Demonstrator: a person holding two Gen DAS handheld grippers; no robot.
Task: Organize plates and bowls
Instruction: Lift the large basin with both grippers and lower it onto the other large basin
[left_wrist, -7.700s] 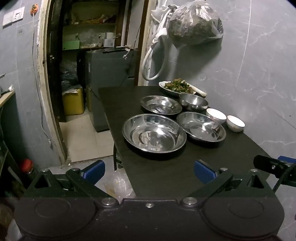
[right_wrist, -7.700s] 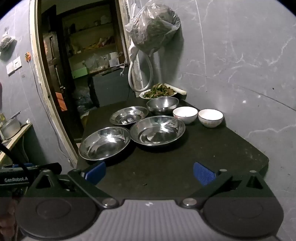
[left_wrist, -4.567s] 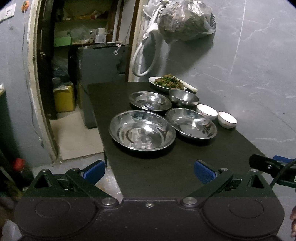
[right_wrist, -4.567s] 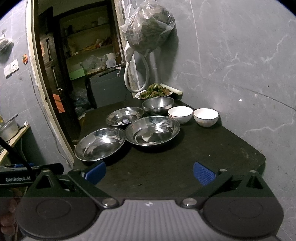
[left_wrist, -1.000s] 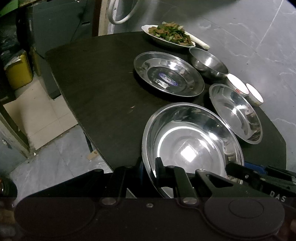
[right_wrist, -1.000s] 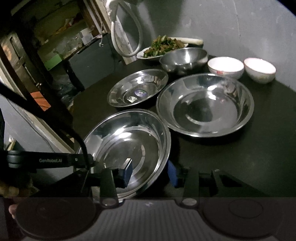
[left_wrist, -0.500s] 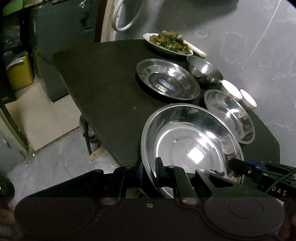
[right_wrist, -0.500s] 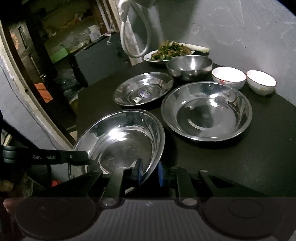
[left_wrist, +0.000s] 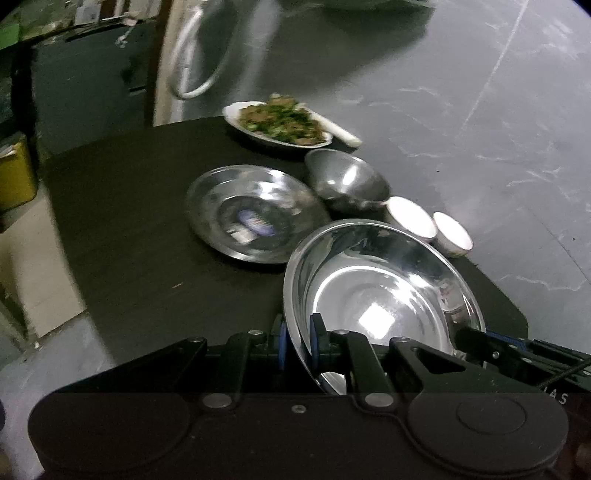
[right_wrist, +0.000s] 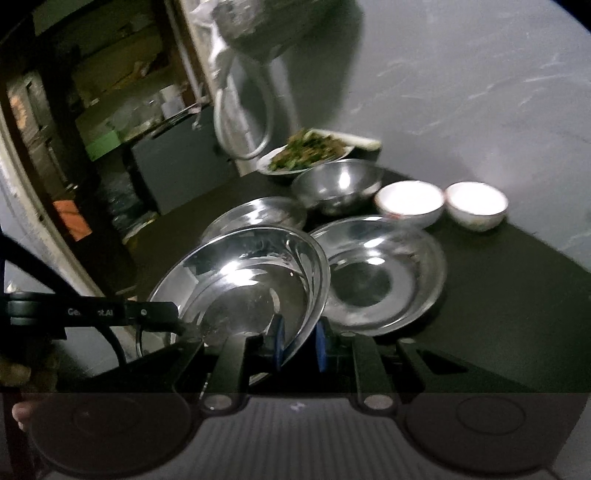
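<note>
- We hold the large steel basin (left_wrist: 384, 295) by its rim between both grippers: the left gripper (left_wrist: 297, 341) and the right gripper (right_wrist: 299, 343) are each clamped on it, lifted over the second steel basin (right_wrist: 384, 273).
- Nothing is stacked yet, as we judge it.
- Left on the black table (left_wrist: 140, 236): the shallow steel plate (left_wrist: 251, 214), steel bowl (left_wrist: 347, 181) and two white bowls (right_wrist: 439, 203).

A white hose loop (left_wrist: 192, 66) hangs on the grey marbled wall (left_wrist: 461, 92) behind the black table (left_wrist: 140, 221).
</note>
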